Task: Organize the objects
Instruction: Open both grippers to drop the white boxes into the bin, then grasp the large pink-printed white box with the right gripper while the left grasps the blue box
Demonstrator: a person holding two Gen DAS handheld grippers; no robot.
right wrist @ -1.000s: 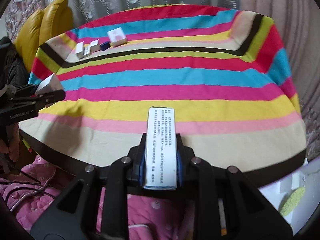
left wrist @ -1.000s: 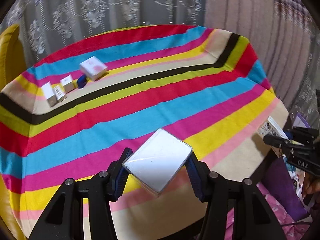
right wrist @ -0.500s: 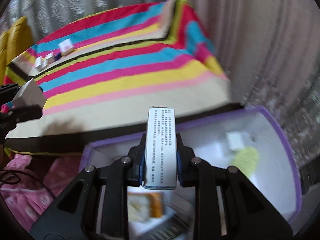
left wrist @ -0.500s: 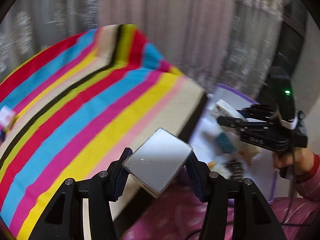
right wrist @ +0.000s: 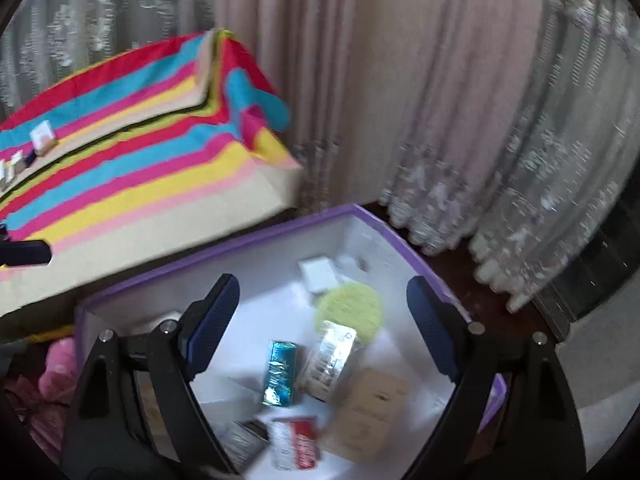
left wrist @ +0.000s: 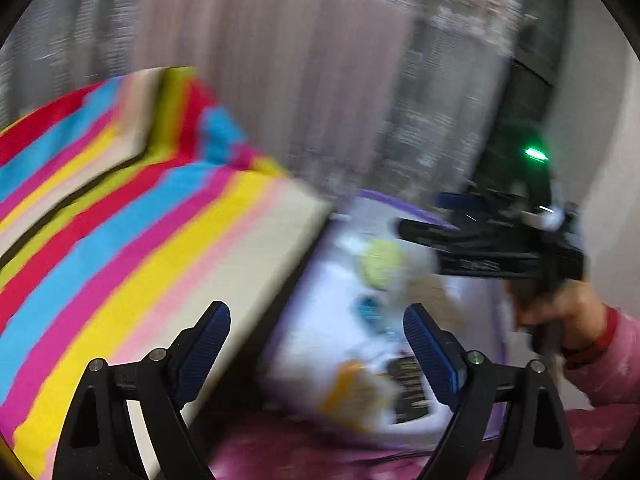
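My left gripper hangs over a purple-rimmed white box beside the table. Its jaws are opening and nothing is between them. The picture is blurred, so I cannot pick out the clear flat case among the things below. My right gripper stands above the same purple box, its jaws opening and empty too. Under it lie a white printed carton, a teal carton, a green round pad, a brown carton and a red-and-white pack.
The striped tablecloth covers the table to the left, with a pink-white box and small cartons at its far side. Curtains hang behind. A hand in a pink sleeve is at the right. Pink fabric lies below.
Both grippers swung right, off the striped table to above the purple box. Both sets of jaws opened; the clear case and the white printed carton are no longer in them.
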